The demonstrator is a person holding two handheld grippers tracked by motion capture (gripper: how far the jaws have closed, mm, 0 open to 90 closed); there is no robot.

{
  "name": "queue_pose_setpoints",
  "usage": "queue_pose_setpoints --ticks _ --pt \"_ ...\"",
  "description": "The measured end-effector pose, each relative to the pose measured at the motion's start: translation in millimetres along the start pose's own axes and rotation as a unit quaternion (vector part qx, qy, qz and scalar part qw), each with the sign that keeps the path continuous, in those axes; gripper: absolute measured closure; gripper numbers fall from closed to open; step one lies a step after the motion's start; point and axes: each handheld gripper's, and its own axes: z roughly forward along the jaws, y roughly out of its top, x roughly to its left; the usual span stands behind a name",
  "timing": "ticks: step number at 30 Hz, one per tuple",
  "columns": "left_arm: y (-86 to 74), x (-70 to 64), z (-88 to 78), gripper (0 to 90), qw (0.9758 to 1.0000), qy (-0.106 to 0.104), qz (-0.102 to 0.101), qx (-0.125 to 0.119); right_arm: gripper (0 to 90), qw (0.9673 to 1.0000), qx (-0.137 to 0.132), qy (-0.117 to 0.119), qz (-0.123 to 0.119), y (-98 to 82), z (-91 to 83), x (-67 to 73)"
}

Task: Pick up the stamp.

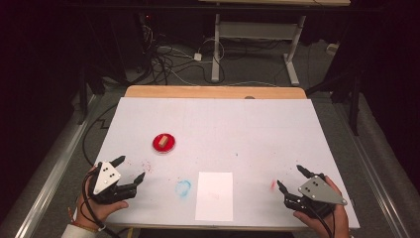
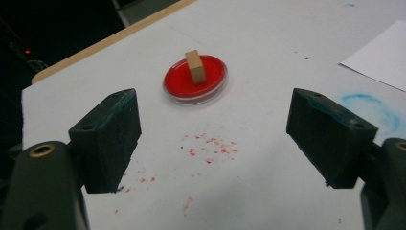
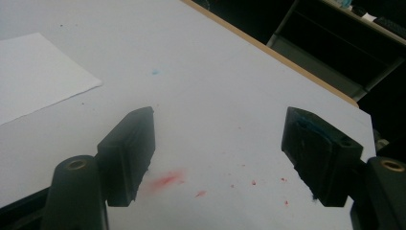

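From the high view, you hold the left gripper point(image 1: 130, 170) low over the near left part of the table point(image 1: 257, 124), jaws spread and empty, aimed forward and a little to your right. The red dish point(image 1: 164, 143) sits ahead of it, near but apart, with the small wooden block point(image 1: 162, 142) standing in it. My guess is that the block serves as a stamp and the dish as its ink pad, which would explain why they sit together. The white sheet point(image 1: 214, 196) lies to that gripper's right, between your two hands, probably where the printing is meant to go. A blue smudge point(image 1: 183, 188) lies between the left gripper and the sheet. Your right gripper point(image 1: 292, 180) hovers at the near right, also released and holding nothing, beside a small red smear point(image 1: 273, 185).

In the left gripper view, the block point(image 2: 195, 66) stands upright in the dish point(image 2: 182, 88), straight ahead between the two parted jaws. That line-up suggests you are set to reach for it. Red specks point(image 2: 210, 148) dot the table just in front of the jaws.

In the right gripper view, the jaws stand wide apart over bare table, with the red smear point(image 3: 165, 180) close by the left jaw and the sheet's corner point(image 3: 57, 81) farther off to the left. This hand looks parked, possibly ready to steady the sheet.
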Motion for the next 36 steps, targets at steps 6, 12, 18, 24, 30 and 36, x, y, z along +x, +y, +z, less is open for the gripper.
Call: queue_pose_setpoints --ticks 6,12,18,24,30,36 --pt "-0.4 2.2 -0.4 19.6 0.9999 -0.008 -0.007 0.002 28.0 1.0000 0.002 -0.002 -0.003 0.7 -0.7 1.6" --pt "4.5 3.8 -2.3 19.3 0.9999 -0.007 -0.001 0.010 28.0 1.0000 0.000 -0.003 -0.002 2.5 1.6 2.2" --pt "21.3 14.8 -6.1 20.9 0.9994 -0.033 0.005 0.011 28.0 1.0000 0.007 0.002 -0.004 1.6 3.4 3.4" --pt "48.2 25.6 5.1 24.3 0.9986 -0.036 0.011 0.037 28.3 0.9998 0.019 0.008 -0.004 -0.5 6.5 4.8" --pt "80.6 39.1 30.1 27.5 0.9942 -0.052 -0.004 0.094 28.9 0.9996 0.025 0.014 -0.004 -1.5 7.8 5.1" --pt "101.8 48.5 60.1 27.5 0.9860 -0.059 -0.015 0.155 29.0 0.9995 0.029 0.015 -0.004 -2.5 8.2 5.0"
